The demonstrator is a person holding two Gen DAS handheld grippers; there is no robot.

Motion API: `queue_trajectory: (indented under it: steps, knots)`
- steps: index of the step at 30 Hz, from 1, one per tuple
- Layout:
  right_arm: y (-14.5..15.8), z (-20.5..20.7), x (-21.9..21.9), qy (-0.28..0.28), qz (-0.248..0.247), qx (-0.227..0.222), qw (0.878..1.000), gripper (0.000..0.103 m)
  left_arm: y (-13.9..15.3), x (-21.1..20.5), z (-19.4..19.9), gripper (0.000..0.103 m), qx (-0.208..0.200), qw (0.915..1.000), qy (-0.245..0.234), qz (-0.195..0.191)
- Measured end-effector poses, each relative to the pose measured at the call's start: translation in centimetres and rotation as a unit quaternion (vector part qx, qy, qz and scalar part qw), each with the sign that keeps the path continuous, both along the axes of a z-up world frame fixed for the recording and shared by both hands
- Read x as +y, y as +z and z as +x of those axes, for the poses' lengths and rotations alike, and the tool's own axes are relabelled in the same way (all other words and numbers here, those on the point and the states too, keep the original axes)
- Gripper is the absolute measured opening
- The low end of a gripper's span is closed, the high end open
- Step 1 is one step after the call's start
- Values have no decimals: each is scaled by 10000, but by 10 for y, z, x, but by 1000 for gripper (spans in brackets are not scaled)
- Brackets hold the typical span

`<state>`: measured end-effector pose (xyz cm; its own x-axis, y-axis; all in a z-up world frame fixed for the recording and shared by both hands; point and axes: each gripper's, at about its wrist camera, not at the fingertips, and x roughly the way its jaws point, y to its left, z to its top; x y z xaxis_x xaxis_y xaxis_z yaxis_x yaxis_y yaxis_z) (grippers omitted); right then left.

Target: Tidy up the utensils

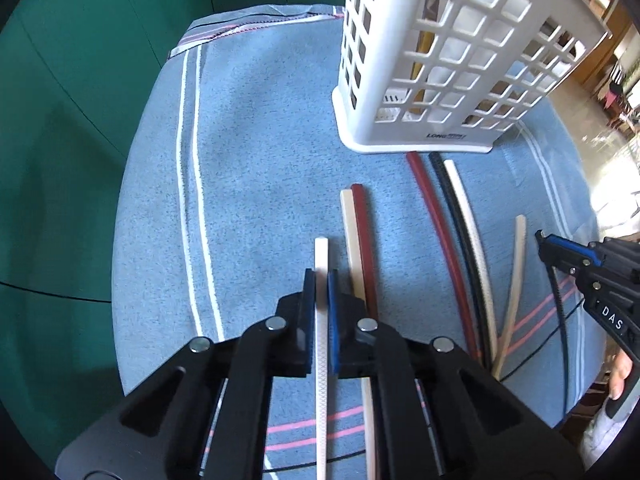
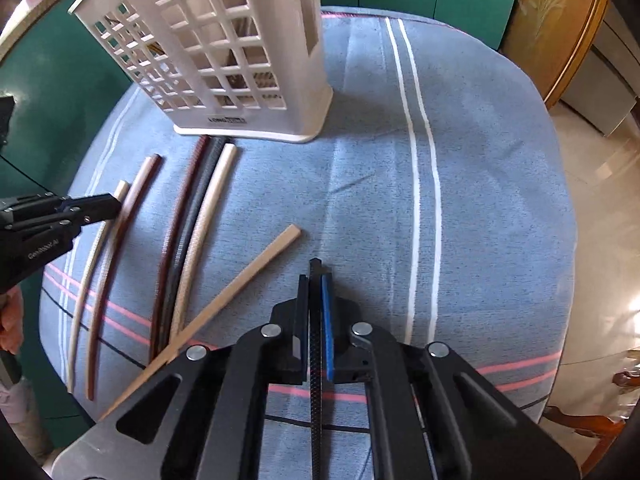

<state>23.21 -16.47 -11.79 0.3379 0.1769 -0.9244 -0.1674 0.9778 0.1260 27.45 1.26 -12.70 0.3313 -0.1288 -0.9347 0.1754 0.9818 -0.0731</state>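
Gripping one chopstick per claw at this point. The left gripper (image 1: 320, 280) is clamping a white chopstick (image 1: 321, 256) between its blue pads, the stick's end projecting just past the fingertips toward the centre of the left wrist frame. The right gripper (image 2: 316, 284) is closing narrowly on a black chopstick (image 2: 315, 344), tip just clearing the pads at lower centre of the right wrist frame.

Judgement on the step in hand: both sticks are being held near one end, so the long free part is likely to swing. Tilting each stick upright before approaching the white lattice basket (image 1: 440, 60) seems sensible, then lowering through the open top rather than against the grid wall, where a tip could catch in a hole. Going one hand at a time would be keeping the two claws apart over the narrow opening.

Remaining stock: a cream and dark red pair (image 1: 358, 240) is lying just right of the left claw; a dark red, black and white trio (image 1: 448, 232) is lying further right with ends just short of the basket base; one cream chopstick (image 2: 240, 284) is lying askew across the trio's near ends, left of centre in the right wrist frame.

Surface: a blue cloth (image 1: 260, 140) with white and pink stripes is covering the table, soft, slightly creased. Green cabinet fronts (image 1: 80, 100) are filling the upper left of the left wrist frame; pale glossy floor (image 2: 600, 200) is showing at the right edge of the right wrist frame.
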Motion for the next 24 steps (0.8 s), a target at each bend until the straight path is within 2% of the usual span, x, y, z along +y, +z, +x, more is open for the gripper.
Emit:
queue_trajectory:
  steps: [5,10,13,18,24]
  knots:
    - [46,-17,-2,-38,44,-540,9985,7,43,-1,-28,6,-615,9981,17,-46]
    - [112,-49,-6,10,158,-1388,9902,7,101,-3,-60,6,-1504,9886,10,-101]
    - [145,-75,2,40,257,-1858,9822,7,135,-2,-82,6,-2045,9786,-7,-227]
    - [192,-99,-7,65,514,-2487,9672,7,178,1,-105,6,-2760,9600,34,-469]
    - [247,-100,-6,63,815,-3259,9419,7,229,8,-110,6,-3537,9314,160,-842]
